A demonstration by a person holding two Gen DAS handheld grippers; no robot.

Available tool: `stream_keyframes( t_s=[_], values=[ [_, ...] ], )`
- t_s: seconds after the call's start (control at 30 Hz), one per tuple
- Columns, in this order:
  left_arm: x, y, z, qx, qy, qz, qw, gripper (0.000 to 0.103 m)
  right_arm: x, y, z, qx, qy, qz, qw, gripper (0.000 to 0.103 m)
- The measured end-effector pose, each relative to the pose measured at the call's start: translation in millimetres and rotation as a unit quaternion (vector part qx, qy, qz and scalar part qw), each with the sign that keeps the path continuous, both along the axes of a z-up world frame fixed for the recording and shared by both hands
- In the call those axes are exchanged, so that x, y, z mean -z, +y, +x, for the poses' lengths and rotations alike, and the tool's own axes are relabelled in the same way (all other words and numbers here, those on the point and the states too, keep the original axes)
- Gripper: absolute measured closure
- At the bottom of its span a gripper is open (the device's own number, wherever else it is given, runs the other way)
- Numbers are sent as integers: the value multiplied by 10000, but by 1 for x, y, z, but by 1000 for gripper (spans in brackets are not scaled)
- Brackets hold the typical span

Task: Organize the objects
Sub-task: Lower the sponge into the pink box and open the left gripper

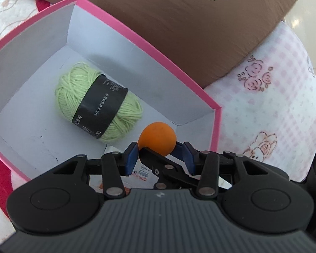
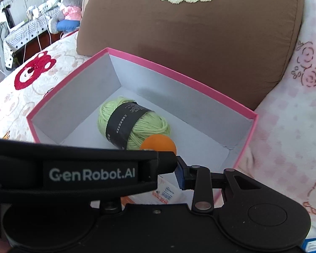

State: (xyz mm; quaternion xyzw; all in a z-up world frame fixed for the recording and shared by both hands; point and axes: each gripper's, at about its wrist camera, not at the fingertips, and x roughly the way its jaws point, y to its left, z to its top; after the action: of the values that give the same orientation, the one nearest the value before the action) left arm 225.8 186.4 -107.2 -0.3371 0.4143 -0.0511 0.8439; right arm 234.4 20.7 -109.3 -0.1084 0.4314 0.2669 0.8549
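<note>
Bright, even daylight in both views. Soft shadows fall inside the box (image 1: 40,48) — a grey one crosses its far wall. Glare whitens the top right corner of the left wrist view. Fisheye bending curves the box rim and the pillow (image 2: 200,42) — edges smear, and the quilt (image 1: 284,97) looks blurred.
</note>
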Motion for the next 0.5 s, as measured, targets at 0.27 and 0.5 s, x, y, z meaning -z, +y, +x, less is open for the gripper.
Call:
stream_keyframes(
  t_s=[0.27,0.5],
  values=[
    [12,-4,9,32,19,10,10000,59,11,3,4,62,-69,-217,9997,62],
    [18,-4,13,17,107,16,9999,59,11,2,6,-109,-104,-358,9992,62]
  ],
)
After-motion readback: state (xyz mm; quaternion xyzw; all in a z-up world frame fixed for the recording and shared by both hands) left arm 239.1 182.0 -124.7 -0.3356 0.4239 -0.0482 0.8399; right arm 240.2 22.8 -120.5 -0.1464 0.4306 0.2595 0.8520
